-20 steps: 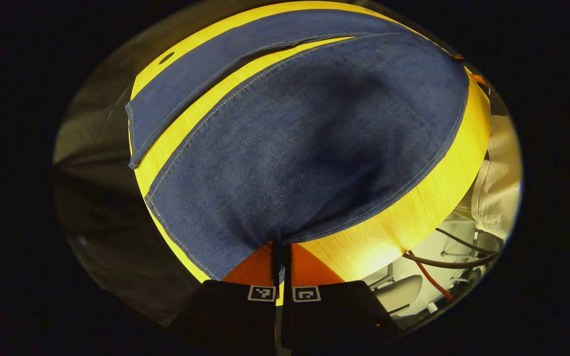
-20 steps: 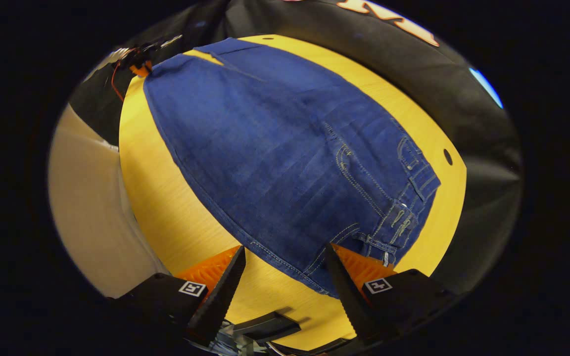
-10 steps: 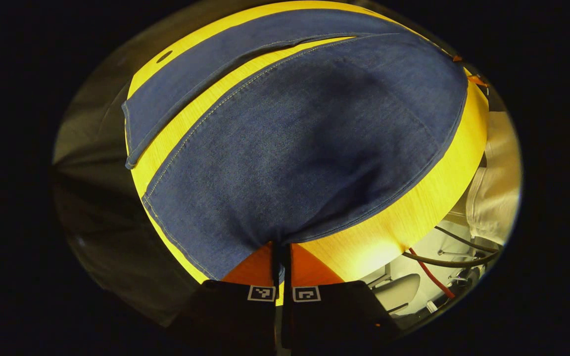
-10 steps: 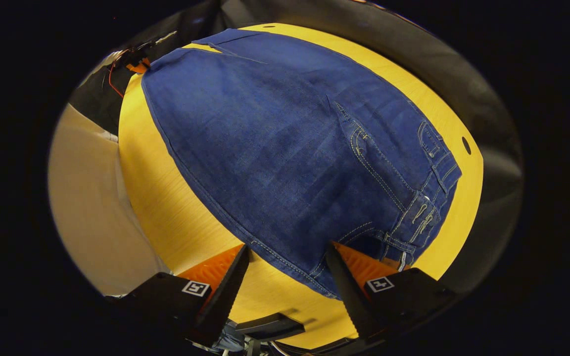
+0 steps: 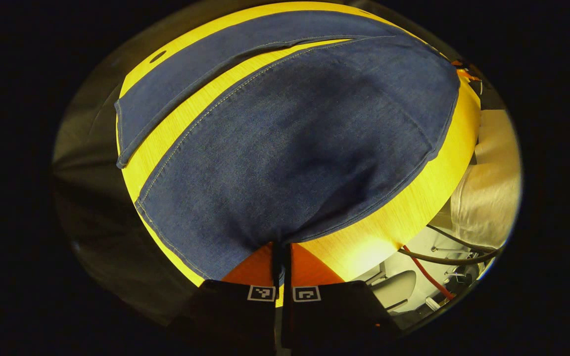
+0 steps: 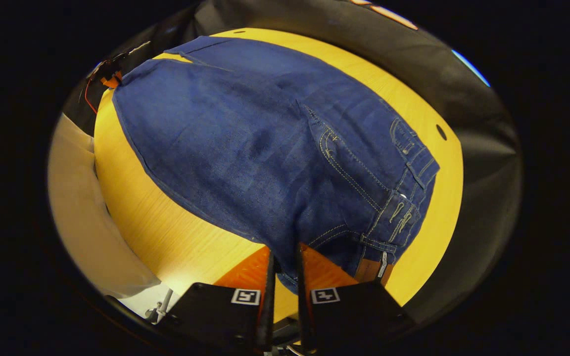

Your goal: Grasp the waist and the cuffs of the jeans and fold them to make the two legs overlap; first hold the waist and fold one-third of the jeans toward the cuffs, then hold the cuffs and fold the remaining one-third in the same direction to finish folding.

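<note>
One pair of jeans lies spread on the yellow tabletop, filling the middle of both views. In the left gripper view its two legs lie apart: the near leg fills the centre, the far leg runs along the upper left, with a strip of tabletop between them. In the right gripper view the waist, with belt loops and a pocket, sits at the lower right.

The left gripper, at the bottom centre of its view, is closed down on the edge of the near leg at the cuff end, denim pinched between its fingers. The right gripper, at the bottom centre of its view, is likewise closed tight on the jeans' near edge beside the waist.

Judging from this, the first step is in hand: both ends gripped, legs not yet overlapped. The next move likely calls for lifting both ends together and carrying the near leg over onto the far one, edges aligned.

Count: one pair of jeans, two legs, two grippers, one tabletop
</note>
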A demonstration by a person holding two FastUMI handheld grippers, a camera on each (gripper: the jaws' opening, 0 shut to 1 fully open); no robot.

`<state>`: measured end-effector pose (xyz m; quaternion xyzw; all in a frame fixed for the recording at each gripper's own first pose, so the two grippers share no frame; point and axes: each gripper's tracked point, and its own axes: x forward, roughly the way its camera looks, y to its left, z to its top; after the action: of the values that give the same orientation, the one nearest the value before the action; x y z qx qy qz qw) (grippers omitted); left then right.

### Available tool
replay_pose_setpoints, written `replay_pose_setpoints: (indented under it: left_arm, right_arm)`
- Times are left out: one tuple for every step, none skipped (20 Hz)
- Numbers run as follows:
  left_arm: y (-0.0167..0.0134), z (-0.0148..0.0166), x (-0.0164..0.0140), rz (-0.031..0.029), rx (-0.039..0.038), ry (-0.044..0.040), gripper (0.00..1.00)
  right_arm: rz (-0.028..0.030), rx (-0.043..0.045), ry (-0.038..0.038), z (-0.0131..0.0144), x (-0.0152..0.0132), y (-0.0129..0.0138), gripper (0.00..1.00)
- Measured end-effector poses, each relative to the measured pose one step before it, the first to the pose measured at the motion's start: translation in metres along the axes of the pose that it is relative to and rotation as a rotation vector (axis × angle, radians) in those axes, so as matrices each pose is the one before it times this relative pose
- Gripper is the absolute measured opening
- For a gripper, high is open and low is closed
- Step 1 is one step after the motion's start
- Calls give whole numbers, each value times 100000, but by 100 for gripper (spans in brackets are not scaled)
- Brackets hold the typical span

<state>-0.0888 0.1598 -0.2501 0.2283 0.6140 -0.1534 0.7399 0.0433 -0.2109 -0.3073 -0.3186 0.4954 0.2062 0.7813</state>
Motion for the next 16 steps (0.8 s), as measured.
replay_pose_setpoints:
  left_arm:
    - [50, -14, -10, -489, 231, -366, 0]
    - [-36, 13, 30, -397, -324, -415, 0]
    - [-21, 42, -58, -365, -487, -693, 0]
    - [-25, 114, -39, -379, -396, -591, 0]
    - [-16, -38, 46, -554, 603, 66, 0]
    - [1, -144, -36, -479, 535, 336, 0]
    - [10, -174, -33, -188, 975, 2022, 0]
    - [74, -379, -348, 101, 1775, 2639, 0]
    - [298, -16, -437, 748, 2312, 2267, 0]
    - [432, 13, -686, 1196, 2761, 2080, 0]
    - [478, 83, -832, 1023, 2907, 1474, 0]
    - [526, -88, -1014, 1369, 3137, 1567, 0]
    - [843, 369, -1113, 1673, 2777, 1034, 0]
    - [961, 454, -1281, 1105, 1306, 1123, 0]
    - [883, 528, -1363, 279, 432, 763, 0]
    - [964, 577, -1160, 403, 923, 628, 0]
  right_arm:
    - [-1814, 3466, -1914, -215, 54, 63, 17]
    - [-1599, 5135, -578, -126, -8, 18, 13]
    - [-1025, 5334, -724, 41, 311, -65, 10]
    - [-843, 4832, 355, -5, -301, -63, 7]
    - [-903, 3934, 620, 18, -4, -3, 7]
    - [-1143, 2159, 754, -27, 33, -38, 7]
    - [-1576, 1163, 726, 73, 95, -36, 7]
    - [-1557, 1072, 976, -7, -256, 89, 7]
    - [-930, 1629, 214, 241, -243, 141, 7]
    - [-691, 1451, -389, 436, -320, -260, 7]
    - [-23, 1376, -417, 492, -525, -96, 7]
    - [893, 1384, -530, 389, -574, 37, 7]
    - [1332, 1259, -663, 643, -751, -71, 7]
    - [721, 1118, -785, 703, -650, -318, 7]
    - [928, 788, -654, 772, -879, -184, 7]
    - [928, 809, -587, 946, -897, -79, 7]
